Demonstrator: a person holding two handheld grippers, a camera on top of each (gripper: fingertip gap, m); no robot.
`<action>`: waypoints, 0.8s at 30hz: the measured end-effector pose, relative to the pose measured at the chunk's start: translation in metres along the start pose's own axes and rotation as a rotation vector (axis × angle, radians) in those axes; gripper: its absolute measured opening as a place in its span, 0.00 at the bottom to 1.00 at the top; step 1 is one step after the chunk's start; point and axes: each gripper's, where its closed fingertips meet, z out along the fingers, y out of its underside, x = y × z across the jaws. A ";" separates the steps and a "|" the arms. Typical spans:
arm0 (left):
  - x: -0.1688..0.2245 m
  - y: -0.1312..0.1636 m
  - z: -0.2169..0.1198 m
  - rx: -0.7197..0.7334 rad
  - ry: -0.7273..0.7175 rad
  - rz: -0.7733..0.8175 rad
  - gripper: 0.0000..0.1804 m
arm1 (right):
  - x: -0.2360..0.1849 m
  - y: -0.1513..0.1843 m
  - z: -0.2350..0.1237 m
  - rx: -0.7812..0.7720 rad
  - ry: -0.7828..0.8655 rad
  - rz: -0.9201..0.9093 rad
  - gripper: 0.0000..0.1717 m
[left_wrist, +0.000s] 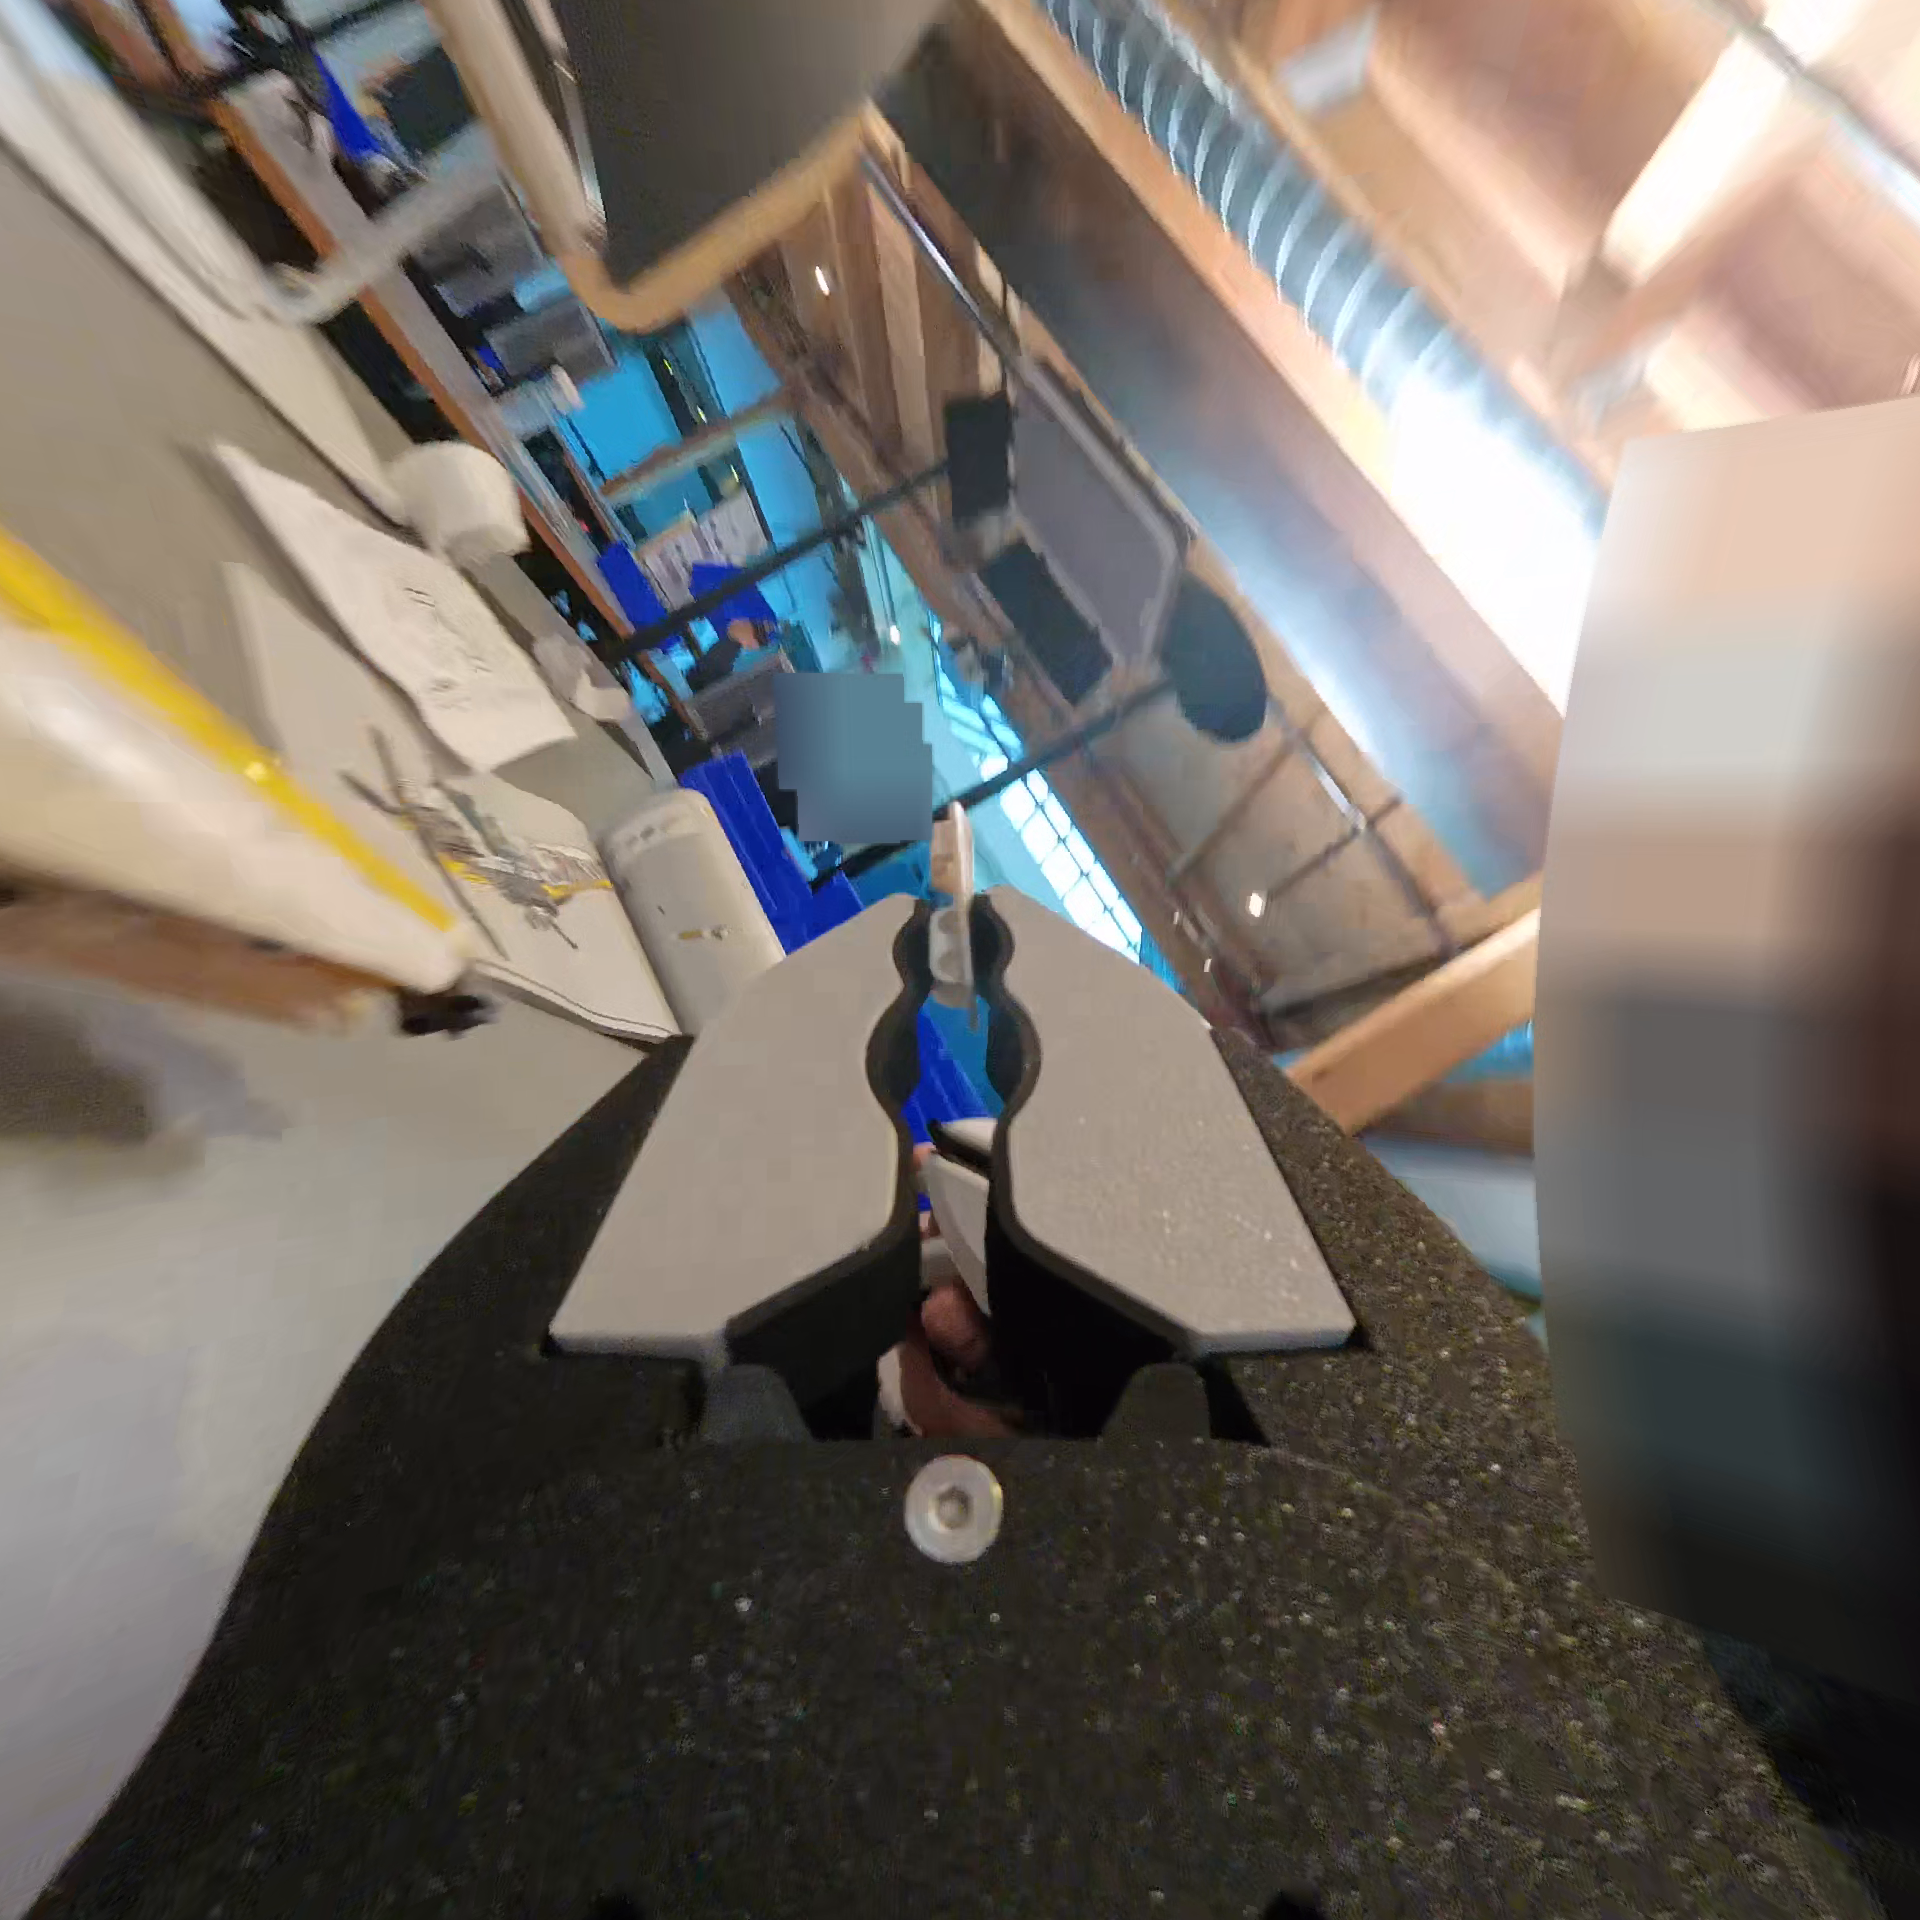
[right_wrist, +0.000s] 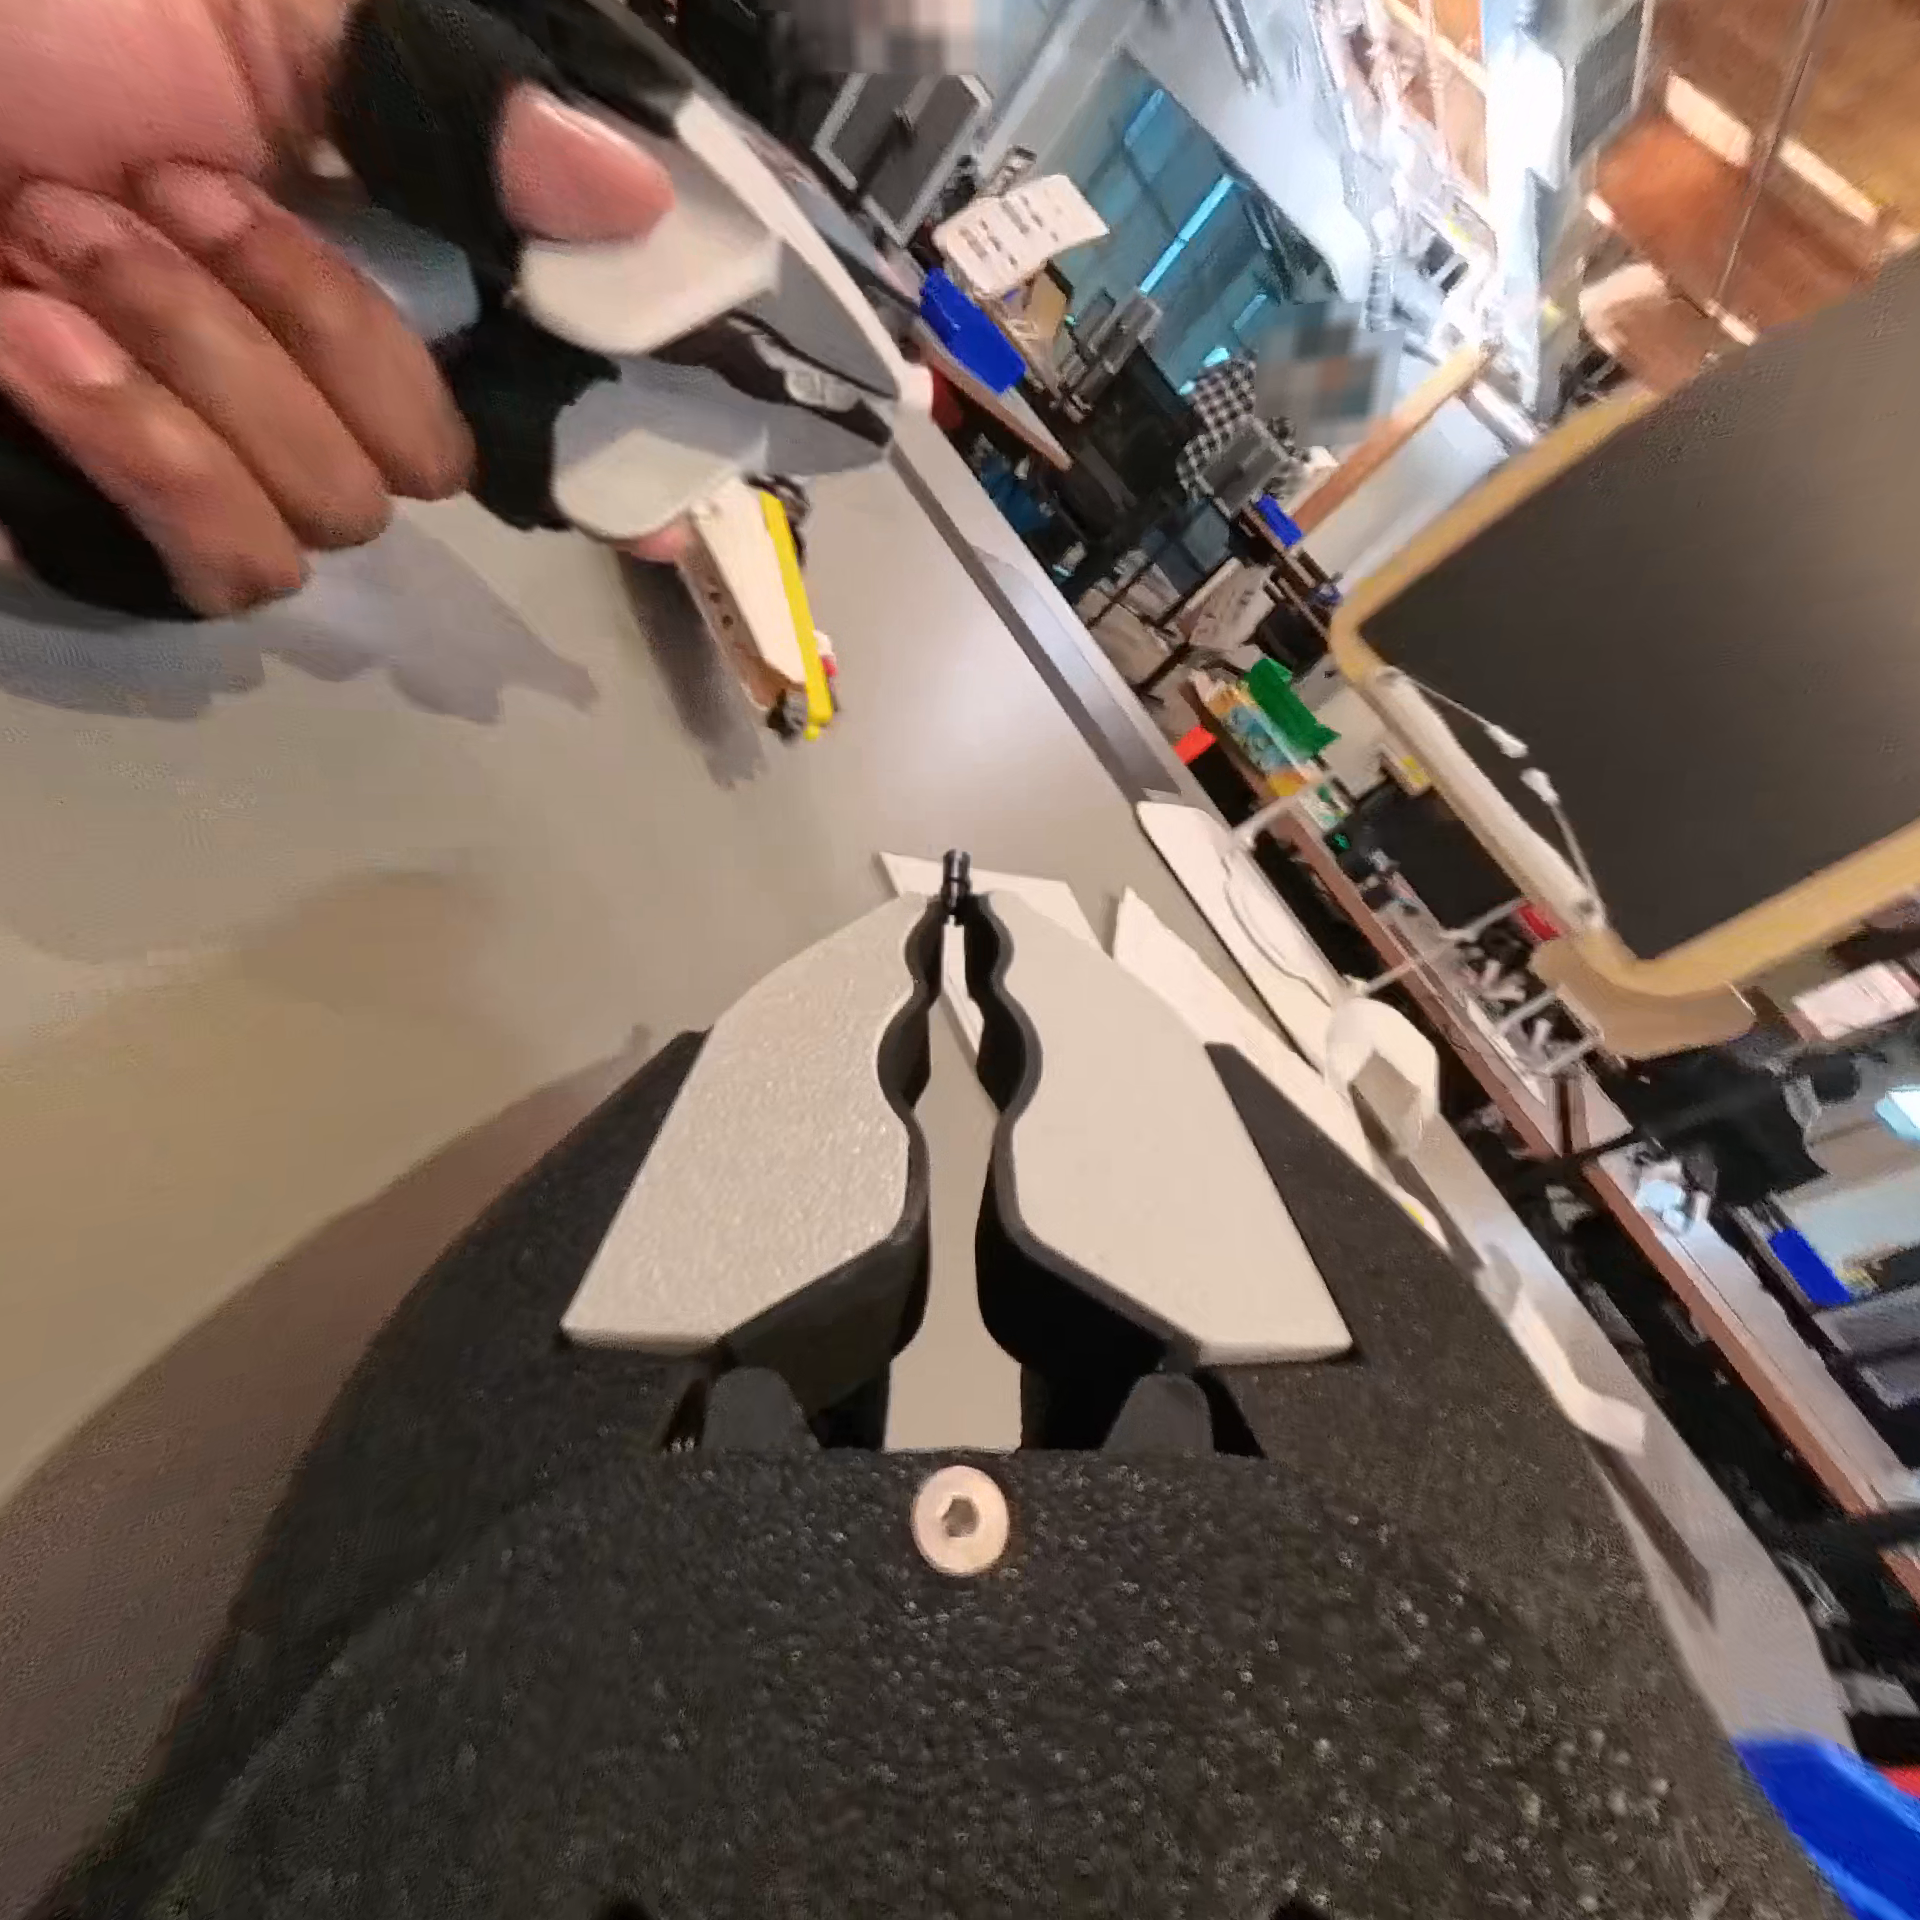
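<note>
Workshop clutter behind, ducting overhead; pale grey desk (right_wrist: 436, 852) carries loose white paper sheets (right_wrist: 1174, 956) and printed instruction pages (left_wrist: 436, 623).

Left tool (left_wrist: 951, 940) is tilted up off the desk, jaws nearly together, pinching a thin white flat plastic piece (left_wrist: 956, 894) that sticks out past the fingertips. In the right wrist view a hand (right_wrist: 187, 343) holds that same tool, and a white block with a yellow strip (right_wrist: 769, 613) hangs below it (attachment unclear).

Right tool (right_wrist: 954, 912) sits low over the desk, jaws almost closed on a tiny black pin-like part (right_wrist: 953, 878).

Risks, my read:
- white piece gripped near one end only, so it could pivot or slip
- black pin barely held at the tips; any twist could flick it away
- heavy motion blur, so alignment looks poor
</note>
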 end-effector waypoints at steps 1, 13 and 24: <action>0.007 0.007 0.008 -0.039 0.020 0.033 0.05 | 0.008 0.003 -0.005 -0.010 0.029 0.008 0.02; 0.051 0.187 0.204 -0.737 0.255 0.582 0.05 | 0.173 0.128 -0.156 -0.493 0.681 0.189 0.03; -0.001 0.251 0.281 -0.734 0.159 0.939 0.05 | 0.183 0.155 -0.184 -0.575 0.808 0.289 0.03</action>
